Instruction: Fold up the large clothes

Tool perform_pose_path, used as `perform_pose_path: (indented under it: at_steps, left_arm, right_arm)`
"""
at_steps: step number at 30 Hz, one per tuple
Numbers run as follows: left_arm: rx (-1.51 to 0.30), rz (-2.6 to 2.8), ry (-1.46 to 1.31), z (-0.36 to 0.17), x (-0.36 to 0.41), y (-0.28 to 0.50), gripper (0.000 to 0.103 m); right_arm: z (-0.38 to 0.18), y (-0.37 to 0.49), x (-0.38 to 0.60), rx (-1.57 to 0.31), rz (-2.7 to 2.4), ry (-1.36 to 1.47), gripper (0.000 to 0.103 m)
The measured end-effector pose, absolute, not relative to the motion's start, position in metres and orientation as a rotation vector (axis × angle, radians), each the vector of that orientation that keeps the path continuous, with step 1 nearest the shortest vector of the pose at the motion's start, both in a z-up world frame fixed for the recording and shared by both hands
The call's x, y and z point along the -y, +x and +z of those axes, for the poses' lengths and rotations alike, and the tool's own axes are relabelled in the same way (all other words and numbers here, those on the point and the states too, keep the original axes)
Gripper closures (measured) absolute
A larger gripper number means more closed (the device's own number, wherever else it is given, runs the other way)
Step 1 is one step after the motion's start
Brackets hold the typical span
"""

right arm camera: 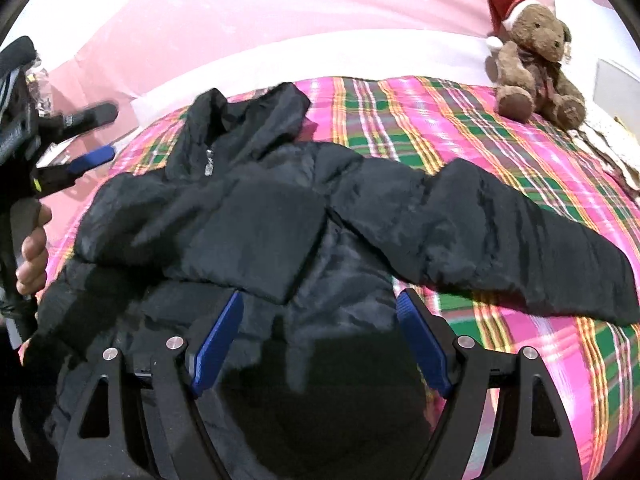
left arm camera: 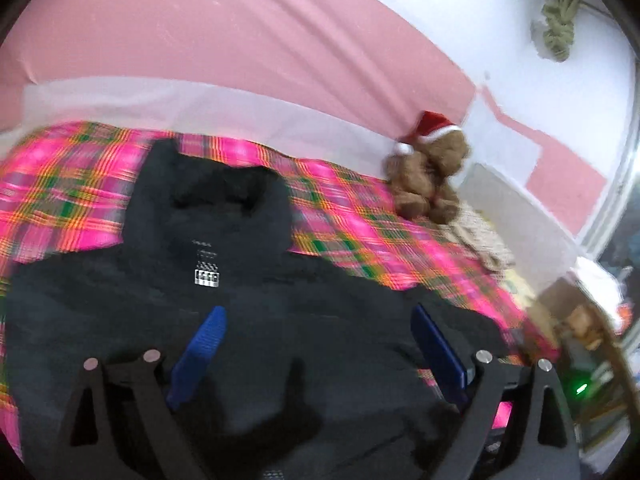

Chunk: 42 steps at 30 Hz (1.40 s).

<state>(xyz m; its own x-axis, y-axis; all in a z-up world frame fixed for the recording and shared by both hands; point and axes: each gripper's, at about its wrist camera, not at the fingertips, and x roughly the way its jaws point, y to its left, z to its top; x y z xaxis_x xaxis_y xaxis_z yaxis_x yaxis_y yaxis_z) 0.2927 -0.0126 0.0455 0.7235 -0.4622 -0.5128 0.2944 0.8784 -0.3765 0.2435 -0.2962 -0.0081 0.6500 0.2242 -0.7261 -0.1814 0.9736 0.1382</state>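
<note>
Left to right, from the right wrist view: a hand (right arm camera: 34,256) at the far left edge holds the left gripper (right arm camera: 94,136), jaws spread, nothing between them, off the jacket's left side over the bed edge. In its own view the left gripper (left arm camera: 320,344) hovers above the dark fabric, blue pads wide apart, no cloth pinched.

Black puffer jacket (right arm camera: 260,220) lies across the plaid bedspread (right arm camera: 420,128). Its left part looks already turned in over the body: a quilted panel sits on top near the middle, with the collar and a zip pull above it. The dark lining shows just below that panel.

Right gripper (right arm camera: 320,336) is low over the jacket's lower middle, jaws open, empty.

Right sleeve (right arm camera: 520,240) is not yet folded; it runs out flat to the right across the bedspread, cuff well clear of the body.

Teddy bear (right arm camera: 536,60) in a Santa hat sits at the far right corner of the bed, well apart from the jacket.

Step, as I read it: one side folded in and let go, both grippers free. The next move likely calls for a grip on the right sleeve near the cuff and carrying it across the body. Puffy fill is slippery, so the fold may spring back.
</note>
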Motion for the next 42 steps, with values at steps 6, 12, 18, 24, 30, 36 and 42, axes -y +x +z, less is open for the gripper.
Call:
perform_pose_path:
  at_steps: [6, 12, 18, 24, 30, 36, 42]
  left_arm:
    - [-0.684, -0.154, -0.193, 0.013, -0.070, 0.314, 0.010]
    - [-0.834, -0.034, -0.270, -0.049, -0.126, 0.339, 0.027]
    - [-0.785, -0.064, -0.263, -0.030, -0.127, 0.331, 0.027]
    - [-0.730, 0.003, -0.173, -0.015, -0.139, 0.350, 0.027]
    - [-0.811, 0.037, -0.185, -0.061, -0.149, 0.371, 0.033]
    - [-0.795, 0.040, -0.159, -0.069, -0.145, 0.371, 0.033]
    - [-0.788, 0.046, -0.183, -0.047, -0.146, 0.359, 0.034]
  right_arm:
    - [-0.023, 0.288, 0.261, -0.892, 0.280, 0.077, 0.024]
    - [-0.060, 0.354, 0.239, -0.984, 0.265, 0.026, 0.035]
    - [-0.043, 0.364, 0.238, -0.950, 0.223, -0.022, 0.035]
    - [-0.012, 0.369, 0.238, -0.858, 0.233, -0.009, 0.035]
    - [-0.057, 0.409, 0.224, -0.979, 0.241, -0.035, 0.054]
    - [-0.074, 0.410, 0.224, -0.985, 0.237, -0.038, 0.054]
    - [-0.051, 0.402, 0.230, -0.974, 0.201, -0.033, 0.054]
